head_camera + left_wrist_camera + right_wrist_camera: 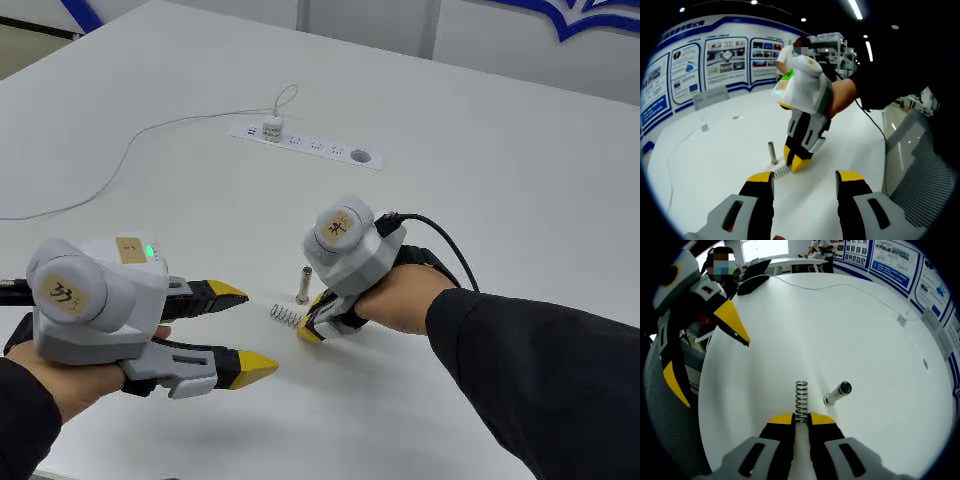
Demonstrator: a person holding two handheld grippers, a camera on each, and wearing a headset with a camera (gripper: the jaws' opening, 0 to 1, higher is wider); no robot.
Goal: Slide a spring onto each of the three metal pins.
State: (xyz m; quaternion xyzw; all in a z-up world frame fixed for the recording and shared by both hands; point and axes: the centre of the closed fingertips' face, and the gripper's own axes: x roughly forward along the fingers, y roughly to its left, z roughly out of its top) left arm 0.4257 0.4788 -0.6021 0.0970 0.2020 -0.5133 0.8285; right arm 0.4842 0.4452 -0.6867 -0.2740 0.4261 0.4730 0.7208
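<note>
Two handheld grippers, left gripper [255, 330] and right gripper [308, 330]: light grey housings, black jaws tipped yellow, tan labels [62, 294] with handwritten marks. Green indicator light [149, 251] on left unit. Black cable [445, 240] on right unit. Black sleeves [540, 370].

A white tabletop [500, 180] carried a white power strip [305, 144] with one plug [271, 126] seated and a thin cable [150, 129] trailing away across the surface. Nearer, a short metal pin [304, 285] stood upright, with a small coil spring [285, 316] lying just beside it.
</note>
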